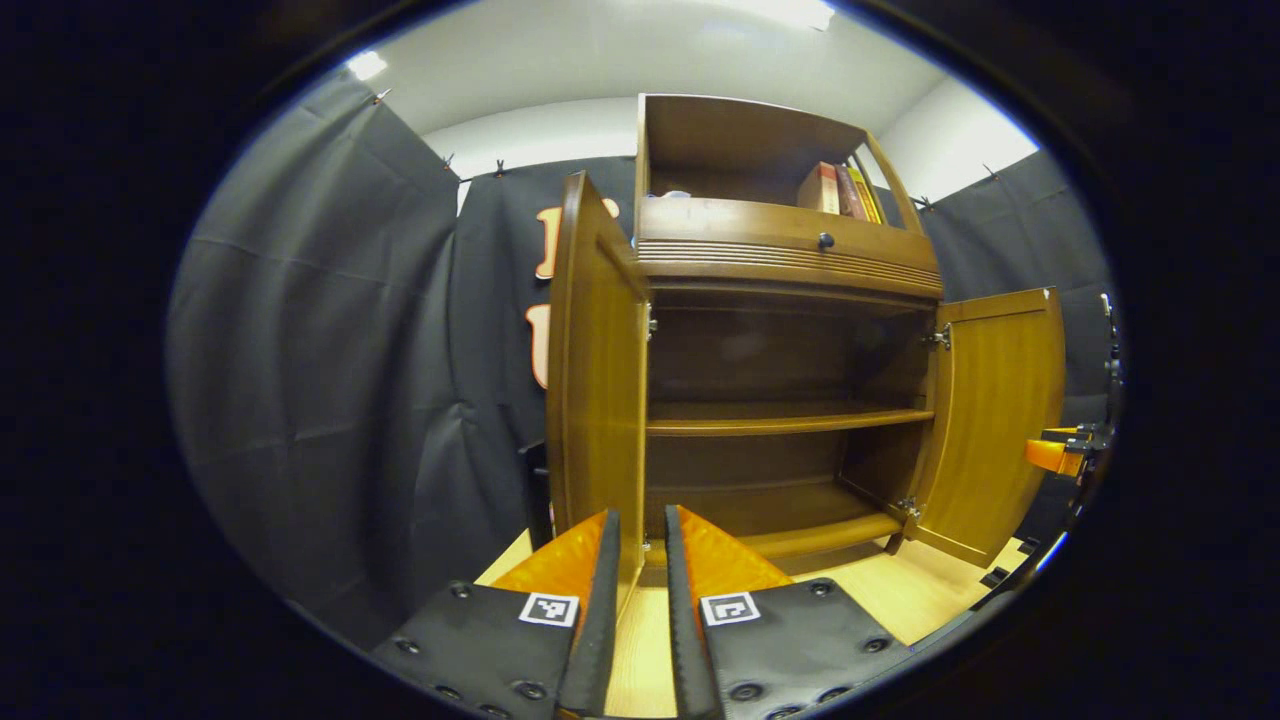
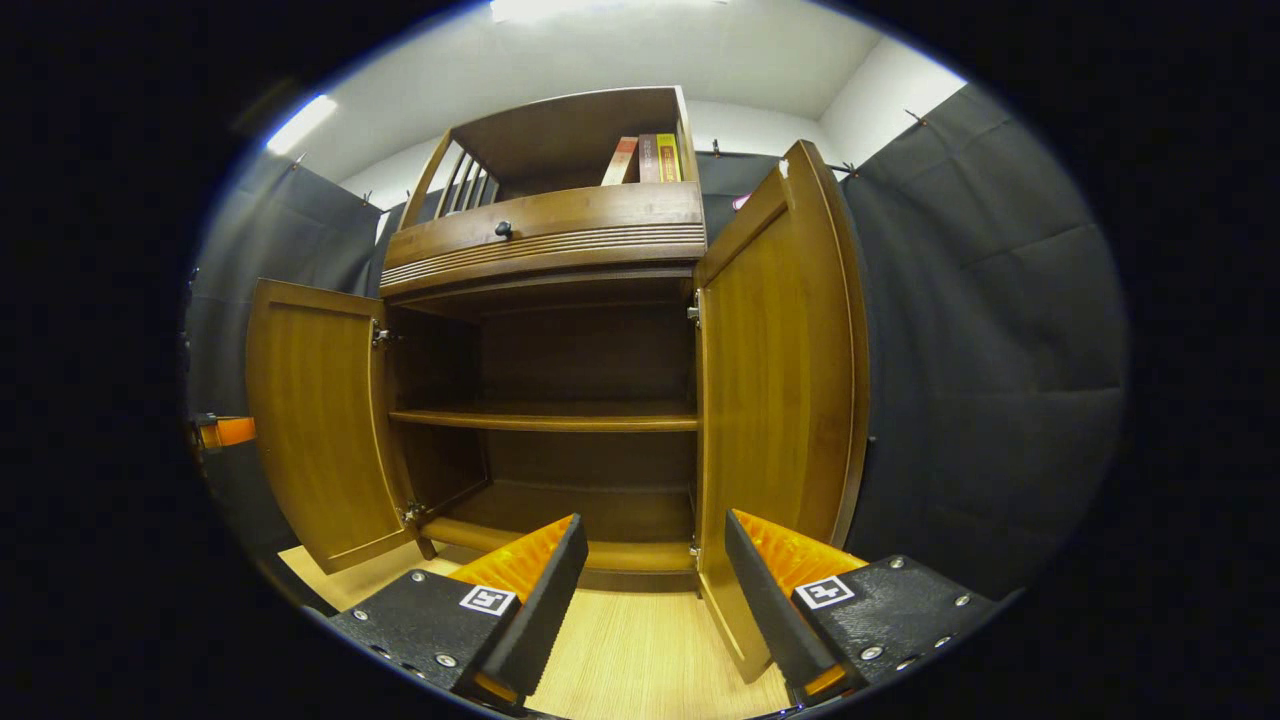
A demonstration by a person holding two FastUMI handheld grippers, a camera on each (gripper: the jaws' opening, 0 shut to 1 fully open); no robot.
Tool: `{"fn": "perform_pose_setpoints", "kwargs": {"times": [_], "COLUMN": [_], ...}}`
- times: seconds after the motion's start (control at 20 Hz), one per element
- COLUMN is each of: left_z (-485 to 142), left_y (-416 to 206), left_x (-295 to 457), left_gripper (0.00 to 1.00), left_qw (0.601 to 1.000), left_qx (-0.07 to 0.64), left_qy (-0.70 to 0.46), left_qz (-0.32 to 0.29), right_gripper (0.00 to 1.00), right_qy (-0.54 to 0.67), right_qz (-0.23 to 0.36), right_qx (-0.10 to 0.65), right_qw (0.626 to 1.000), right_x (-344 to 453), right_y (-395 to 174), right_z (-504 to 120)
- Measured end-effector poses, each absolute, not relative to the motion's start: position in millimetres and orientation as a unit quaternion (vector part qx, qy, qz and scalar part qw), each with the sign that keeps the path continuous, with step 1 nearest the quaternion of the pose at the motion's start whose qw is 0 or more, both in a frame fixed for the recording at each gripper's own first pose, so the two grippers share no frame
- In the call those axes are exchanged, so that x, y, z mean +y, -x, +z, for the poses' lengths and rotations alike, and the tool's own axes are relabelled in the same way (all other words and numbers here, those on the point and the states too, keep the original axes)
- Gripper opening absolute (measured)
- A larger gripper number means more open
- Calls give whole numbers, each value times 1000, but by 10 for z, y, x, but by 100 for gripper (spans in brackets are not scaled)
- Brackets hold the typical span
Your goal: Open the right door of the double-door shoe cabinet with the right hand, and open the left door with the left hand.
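Note:
The wooden shoe cabinet [image 1: 790, 260] stands with both doors swung out. In the left gripper view the left door [image 1: 595, 380] is edge-on just ahead, and its lower free edge drops into the narrow gap of my left gripper [image 1: 640, 520]. That gripper is open only a little, and a slit shows between the door edge and the right-hand finger. In the right gripper view the right door [image 2: 775, 400] stands wide, its bottom corner between the spread fingers of my open right gripper [image 2: 655, 525], close to the right-hand one. The left door [image 2: 315, 420] shows there too.
Inside is a bare middle shelf [image 2: 545, 420]. Above the doors are a drawer with a dark knob [image 1: 825, 241] and a top shelf with books [image 1: 845, 190]. Light wood floor [image 2: 640, 650] lies underneath, and black cloth walls stand on both sides. The other gripper [image 1: 1060, 452] shows past the right door [image 1: 1000, 420].

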State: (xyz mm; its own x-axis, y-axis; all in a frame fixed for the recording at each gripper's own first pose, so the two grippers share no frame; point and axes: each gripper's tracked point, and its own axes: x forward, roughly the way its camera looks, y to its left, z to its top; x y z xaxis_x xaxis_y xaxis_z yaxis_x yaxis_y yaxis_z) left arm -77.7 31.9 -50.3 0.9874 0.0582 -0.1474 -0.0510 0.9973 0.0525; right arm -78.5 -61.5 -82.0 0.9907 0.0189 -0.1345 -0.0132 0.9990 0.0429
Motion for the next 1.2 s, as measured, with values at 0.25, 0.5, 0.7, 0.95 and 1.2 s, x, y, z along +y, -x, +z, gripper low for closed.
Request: {"fn": "perform_pose_setpoints", "kwargs": {"times": [0.25,0.5,0.7,0.95,1.2], "left_z": [-448,-380,-296,-199,-191], "left_y": [609,476,418,378,381], "left_x": [53,-134,-190,-184,-165], "left_gripper": [57,84,92,96,96], "left_qw": [997,998,998,999,999], "left_qx": [68,65,53,41,41], "left_qy": [-28,-14,-14,-16,-16], "left_qz": [10,-4,1,11,15], "right_gripper": [87,87,98,98,98], "right_qy": [-26,-29,-28,-30,-25], "right_qz": [-4,-8,-6,-9,-12], "right_qx": [68,62,61,61,64], "right_qw": [997,998,998,998,998], "right_x": [-753,-810,-807,-854,-871], "right_y": [753,745,715,651,620], "right_z": [-821,-800,-784,-789,-821]}}
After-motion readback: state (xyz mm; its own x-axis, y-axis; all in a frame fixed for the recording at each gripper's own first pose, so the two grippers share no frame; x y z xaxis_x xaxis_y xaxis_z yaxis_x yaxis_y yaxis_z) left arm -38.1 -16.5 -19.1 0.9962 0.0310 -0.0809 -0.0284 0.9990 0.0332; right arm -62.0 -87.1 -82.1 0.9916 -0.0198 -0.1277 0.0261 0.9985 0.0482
